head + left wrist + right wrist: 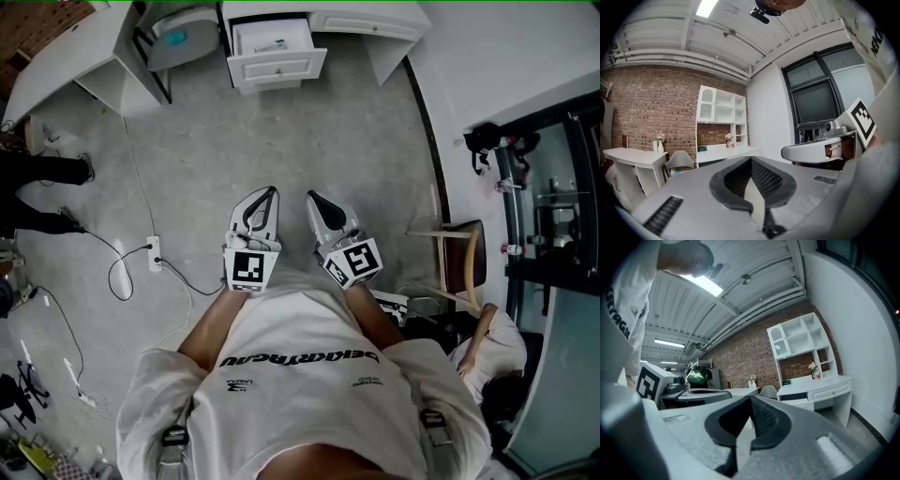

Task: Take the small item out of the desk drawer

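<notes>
Straight ahead, across the bare grey concrete floor point(281, 141) and pulled out of the white panelled desk point(366, 19): white pull-out drawer point(277, 67), small pale teal-tipped item point(273, 43) lying near the middle of its bottom. Held side by side close in front of the white T-shirt point(309, 375), well apart from that drawer: grey two-jaw left gripper point(271, 191) and matching right gripper point(310, 195), each with jaws pressed together on nothing. Probably best done by closing the gap first, spreading one pair of jaws short of the drawer's front edge, then dipping in from above. Item too small to identify; desk's far edge cropped at top.
</notes>
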Action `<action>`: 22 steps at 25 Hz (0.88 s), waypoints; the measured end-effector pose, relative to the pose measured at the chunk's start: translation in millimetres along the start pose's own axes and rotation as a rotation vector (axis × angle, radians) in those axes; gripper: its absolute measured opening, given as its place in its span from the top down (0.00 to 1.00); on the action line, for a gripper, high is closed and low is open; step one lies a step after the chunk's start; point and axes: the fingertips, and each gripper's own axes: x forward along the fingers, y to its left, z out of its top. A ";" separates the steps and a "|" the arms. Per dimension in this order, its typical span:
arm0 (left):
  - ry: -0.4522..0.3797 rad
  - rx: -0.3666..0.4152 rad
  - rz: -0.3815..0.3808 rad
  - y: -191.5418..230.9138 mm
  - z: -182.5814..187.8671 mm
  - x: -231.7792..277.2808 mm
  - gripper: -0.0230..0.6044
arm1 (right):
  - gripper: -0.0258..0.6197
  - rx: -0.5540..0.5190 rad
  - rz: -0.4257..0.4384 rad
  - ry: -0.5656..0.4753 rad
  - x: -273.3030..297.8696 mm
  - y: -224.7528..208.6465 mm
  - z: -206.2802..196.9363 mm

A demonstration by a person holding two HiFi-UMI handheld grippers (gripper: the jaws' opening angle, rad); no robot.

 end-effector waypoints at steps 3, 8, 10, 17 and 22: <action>0.012 -0.007 -0.032 35.4 6.0 40.3 0.97 | 0.96 -0.008 -0.028 0.002 50.1 -25.9 16.8; 0.035 -0.012 -0.071 97.0 13.8 104.7 0.97 | 0.96 0.020 -0.072 -0.003 131.5 -68.7 38.5; 0.037 -0.020 -0.083 118.0 16.9 126.1 0.97 | 0.96 0.020 -0.076 -0.014 158.3 -80.3 46.9; 0.035 -0.044 -0.093 177.7 24.4 182.4 0.97 | 0.96 0.027 -0.027 -0.036 234.7 -99.4 68.4; 0.054 -0.058 -0.108 198.3 16.4 218.4 0.97 | 0.96 0.023 -0.011 -0.005 269.3 -123.8 62.4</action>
